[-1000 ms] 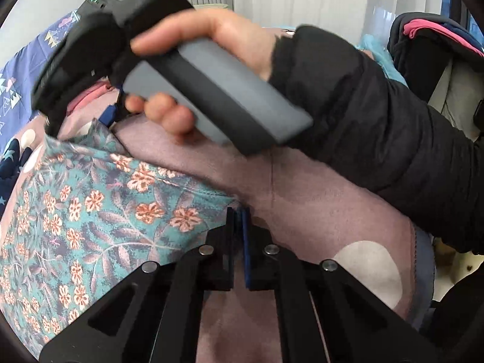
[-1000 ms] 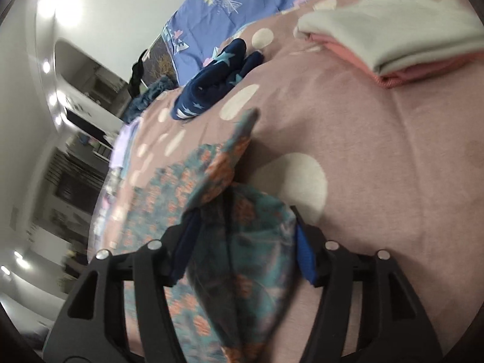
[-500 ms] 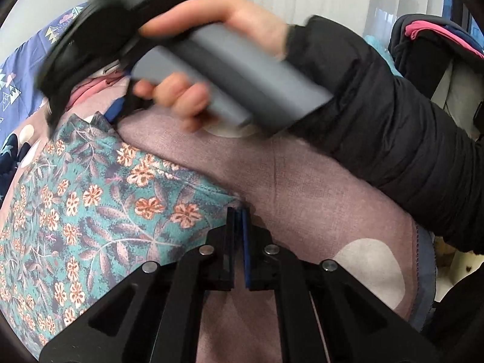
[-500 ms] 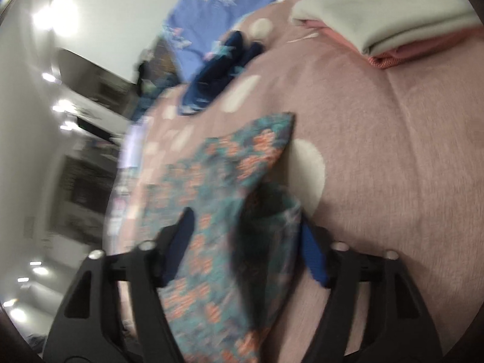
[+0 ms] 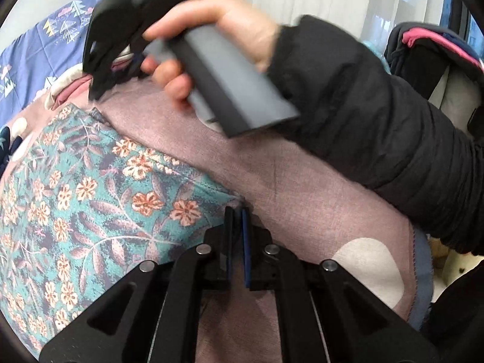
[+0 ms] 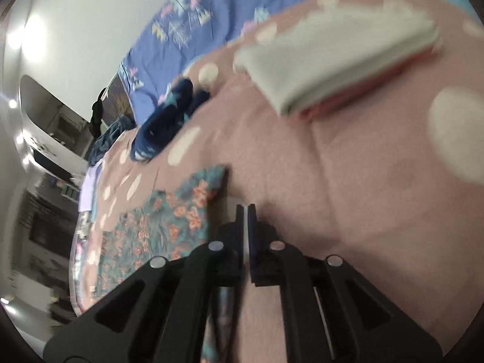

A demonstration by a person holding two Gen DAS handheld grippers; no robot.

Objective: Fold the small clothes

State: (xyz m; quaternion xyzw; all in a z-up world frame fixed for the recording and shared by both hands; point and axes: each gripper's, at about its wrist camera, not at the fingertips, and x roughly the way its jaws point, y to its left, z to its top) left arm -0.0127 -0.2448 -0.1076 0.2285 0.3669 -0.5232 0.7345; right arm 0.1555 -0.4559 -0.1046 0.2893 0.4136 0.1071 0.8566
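Note:
A teal floral garment (image 5: pixel 90 199) lies spread on the pink dotted bedcover (image 5: pixel 302 199). My left gripper (image 5: pixel 237 211) is shut at the garment's near right corner, which runs into its fingertips. A hand in a black sleeve (image 5: pixel 378 121) holds my right gripper (image 5: pixel 96 90) just above the garment's far corner. In the right wrist view the right gripper (image 6: pixel 246 208) is shut with nothing visible between its tips. There the floral garment (image 6: pixel 169 227) lies to its left and partly under its fingers.
A folded white and pink stack (image 6: pixel 338 60) sits on the bed's far side. A crumpled navy star-print garment (image 6: pixel 169 121) lies beyond the floral one. A blue quilt (image 6: pixel 211 15) covers the head end. Clothes hang over a chair (image 5: pixel 423 48) at the right.
The right gripper's jaws have closed. The floral cloth that hung between them now lies flatter to their left. The right hand has lifted and shifted slightly. The left gripper has stayed put.

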